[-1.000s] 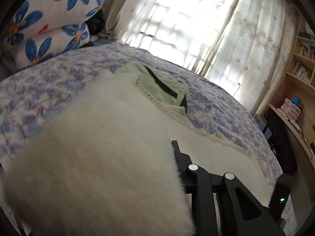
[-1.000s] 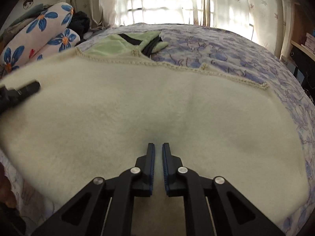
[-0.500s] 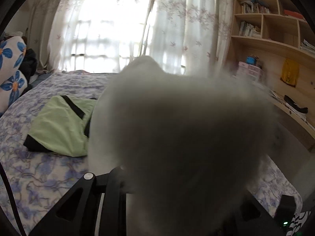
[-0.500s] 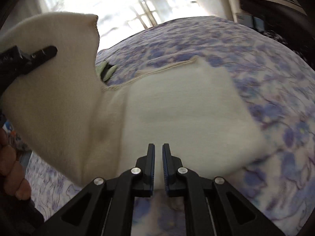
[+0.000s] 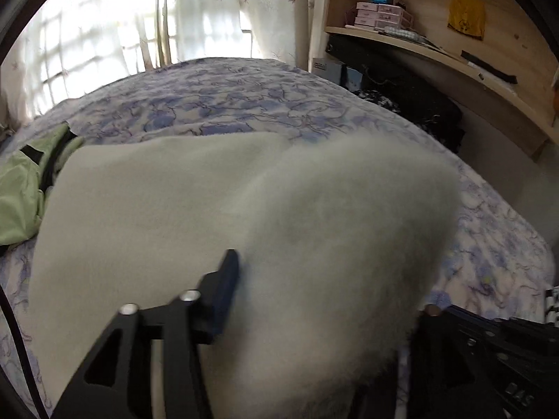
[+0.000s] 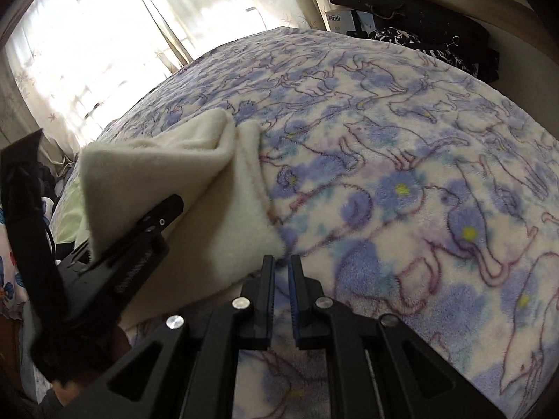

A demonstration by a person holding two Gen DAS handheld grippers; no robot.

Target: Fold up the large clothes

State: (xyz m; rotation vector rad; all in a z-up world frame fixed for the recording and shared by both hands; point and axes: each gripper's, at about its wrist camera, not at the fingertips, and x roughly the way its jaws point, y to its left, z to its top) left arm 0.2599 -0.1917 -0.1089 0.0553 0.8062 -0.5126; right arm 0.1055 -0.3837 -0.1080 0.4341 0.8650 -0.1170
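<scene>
Fleece, cream-white and thick, lies folded on a bed: the cream fleece garment (image 5: 150, 216) spreads over the bedspread (image 6: 401, 181), a purple-and-blue print of cats and flowers, with one raised fold standing blurred between the fingers of the left gripper (image 5: 321, 279). That gripper's jaws have just been opening and now stand wide apart, the fold still between them, the left finger (image 5: 223, 279) clear of the cloth on its inner face; the right finger is hidden behind the fleece. In the right wrist view the garment's near corner (image 6: 272, 244) lies just beyond the right gripper (image 6: 279, 269), whose jaws are closed and hold nothing. Beside the fleece, on its far left, lies a pale green garment (image 5: 21, 188). Beyond the bed hang sunlit curtains (image 5: 209, 10), and a wooden shelf (image 5: 436, 49) runs along the wall.
</scene>
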